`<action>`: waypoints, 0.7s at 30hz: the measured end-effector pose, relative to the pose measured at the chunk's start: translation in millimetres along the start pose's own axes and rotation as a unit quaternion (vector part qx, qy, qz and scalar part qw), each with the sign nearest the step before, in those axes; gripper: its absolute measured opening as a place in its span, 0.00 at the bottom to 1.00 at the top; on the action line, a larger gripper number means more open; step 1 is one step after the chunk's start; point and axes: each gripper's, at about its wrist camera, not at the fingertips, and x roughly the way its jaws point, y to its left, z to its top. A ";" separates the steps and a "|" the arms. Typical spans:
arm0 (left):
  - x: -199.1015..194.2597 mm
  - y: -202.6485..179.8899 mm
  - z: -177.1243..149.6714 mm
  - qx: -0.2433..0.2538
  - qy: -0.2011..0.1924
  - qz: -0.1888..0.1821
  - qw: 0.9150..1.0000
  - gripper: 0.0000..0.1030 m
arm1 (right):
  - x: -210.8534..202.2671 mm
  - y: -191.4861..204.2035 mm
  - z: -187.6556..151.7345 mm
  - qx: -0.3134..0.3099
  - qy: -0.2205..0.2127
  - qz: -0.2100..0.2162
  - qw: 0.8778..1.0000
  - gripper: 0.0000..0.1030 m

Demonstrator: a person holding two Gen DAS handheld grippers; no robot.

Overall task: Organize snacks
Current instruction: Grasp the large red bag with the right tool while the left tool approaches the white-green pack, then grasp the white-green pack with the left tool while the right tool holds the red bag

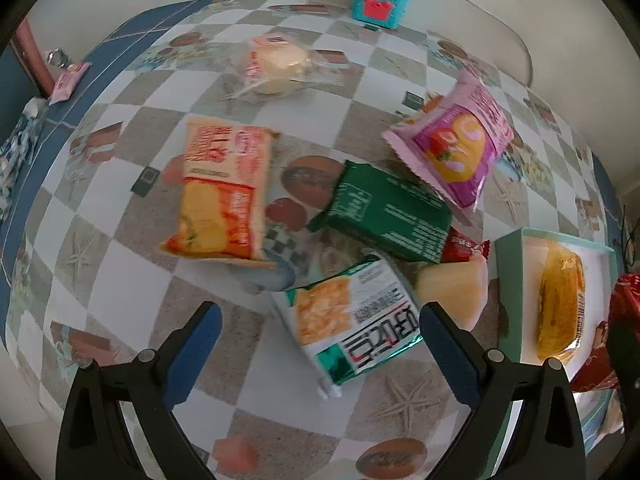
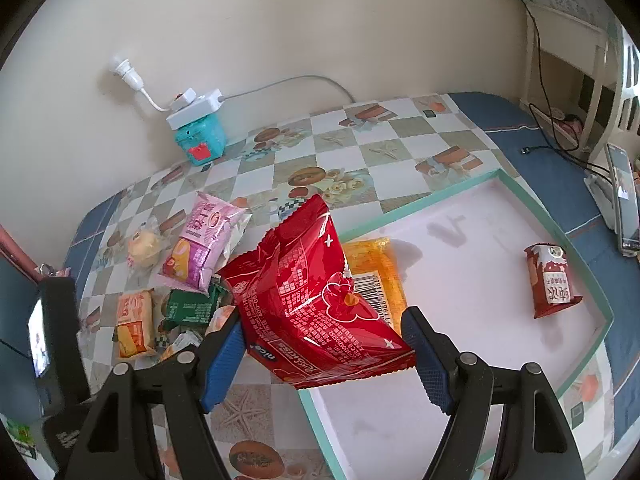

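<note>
Loose snacks on the checked, picture-printed tablecloth (image 1: 120, 208), listed left to right in the left wrist view: an orange-and-yellow cracker packet (image 1: 224, 192) lying flat; beyond it a clear-wrapped pale round bun (image 1: 276, 66); a dark green foil packet (image 1: 390, 210) face down, partly over its neighbours; a white-and-teal cracker packet (image 1: 352, 320); a pink-and-purple pouch (image 1: 456, 148) propped on the green one. These are heaped together, apparently awaiting sorting. Left gripper (image 1: 320, 344): fingers spread wide, nothing clamped; the white-and-teal packet lies on the cloth between them, nearer the right-hand finger. Right gripper (image 2: 324, 354): blue-padded fingers closed on a crinkled red foil snack bag (image 2: 316, 304), held by its lower sides above the near edge of the shallow white tray with teal rim (image 2: 520, 192), likely for placing inside. Tray contents: an orange-wrapped cake (image 2: 376, 268) partly behind the bag, and a small red-brown packet (image 2: 552, 280) further right.
</note>
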 end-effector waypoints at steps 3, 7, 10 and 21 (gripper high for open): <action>5.5 -13.4 1.1 0.011 -0.002 0.013 1.000 0.96 | 0.2 -2.2 0.3 0.002 0.000 0.000 1.000 0.76; 7.4 -23.1 1.7 0.023 -0.008 0.030 0.999 0.96 | 0.2 -4.8 1.0 0.006 0.001 0.001 1.000 0.76; 7.2 -20.9 1.6 0.021 -0.007 0.043 0.999 0.96 | 0.0 -6.0 1.1 0.009 0.001 0.002 1.000 0.76; -0.5 9.2 -0.9 -0.009 -0.007 0.042 0.999 0.95 | -0.4 -10.0 1.3 0.019 0.002 0.004 1.000 0.76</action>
